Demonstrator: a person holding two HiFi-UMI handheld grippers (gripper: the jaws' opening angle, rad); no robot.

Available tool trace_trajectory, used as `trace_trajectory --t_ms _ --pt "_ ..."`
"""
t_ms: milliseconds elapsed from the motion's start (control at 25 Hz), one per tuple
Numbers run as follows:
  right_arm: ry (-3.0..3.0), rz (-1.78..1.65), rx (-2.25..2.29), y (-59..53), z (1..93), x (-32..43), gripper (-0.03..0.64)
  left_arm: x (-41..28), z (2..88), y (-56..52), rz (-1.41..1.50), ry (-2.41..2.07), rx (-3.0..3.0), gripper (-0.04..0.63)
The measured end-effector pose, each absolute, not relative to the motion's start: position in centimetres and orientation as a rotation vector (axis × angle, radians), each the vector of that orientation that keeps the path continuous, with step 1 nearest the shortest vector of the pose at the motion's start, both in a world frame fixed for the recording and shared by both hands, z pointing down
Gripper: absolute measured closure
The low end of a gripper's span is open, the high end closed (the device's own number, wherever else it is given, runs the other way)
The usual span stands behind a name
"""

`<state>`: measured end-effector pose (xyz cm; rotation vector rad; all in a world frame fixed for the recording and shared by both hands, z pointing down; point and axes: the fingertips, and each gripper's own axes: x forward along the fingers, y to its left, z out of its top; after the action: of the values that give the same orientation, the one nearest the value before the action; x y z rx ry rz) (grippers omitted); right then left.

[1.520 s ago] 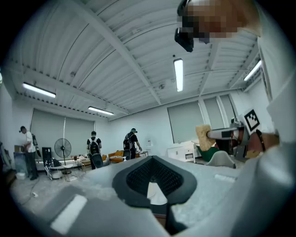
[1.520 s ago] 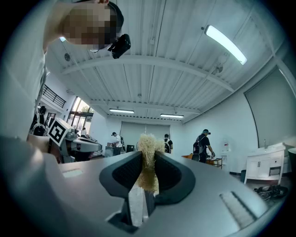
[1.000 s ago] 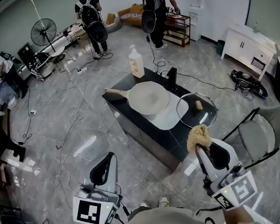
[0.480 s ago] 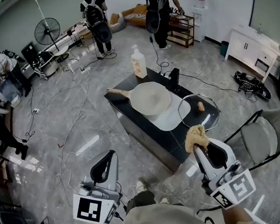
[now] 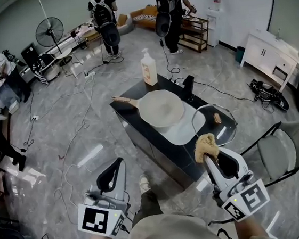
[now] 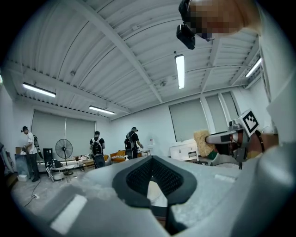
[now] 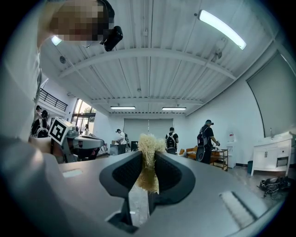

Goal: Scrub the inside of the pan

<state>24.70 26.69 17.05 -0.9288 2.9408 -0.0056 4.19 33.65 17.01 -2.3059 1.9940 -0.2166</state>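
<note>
Tan, fibrous scrubber [image 5: 206, 146], soft and light, is pinched in the right hand-held gripper [image 5: 208, 159]. Left hand-held gripper [image 5: 115, 168] is closed, empty. Pale pan [image 5: 161, 108] lies on the bench [image 5: 157, 137], well apart; likely stiff and weighty, best steadied by its wooden handle [image 5: 123, 99].

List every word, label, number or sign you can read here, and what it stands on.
No words or numbers can be read anywhere.
Label on the pump bottle: too small to read.
Square markers on the left hand-held gripper and the right hand-held gripper: black-and-white patterns, not text.
</note>
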Motion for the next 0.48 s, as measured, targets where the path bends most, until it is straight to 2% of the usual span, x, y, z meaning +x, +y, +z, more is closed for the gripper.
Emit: trace_trajectory --t_ms 480 --pt "2.954 -0.057 -1.018 18.6 18.2 17.8 0.528 -2.6 18.3 24.8 -0.259 1.946 -2.381 0.594"
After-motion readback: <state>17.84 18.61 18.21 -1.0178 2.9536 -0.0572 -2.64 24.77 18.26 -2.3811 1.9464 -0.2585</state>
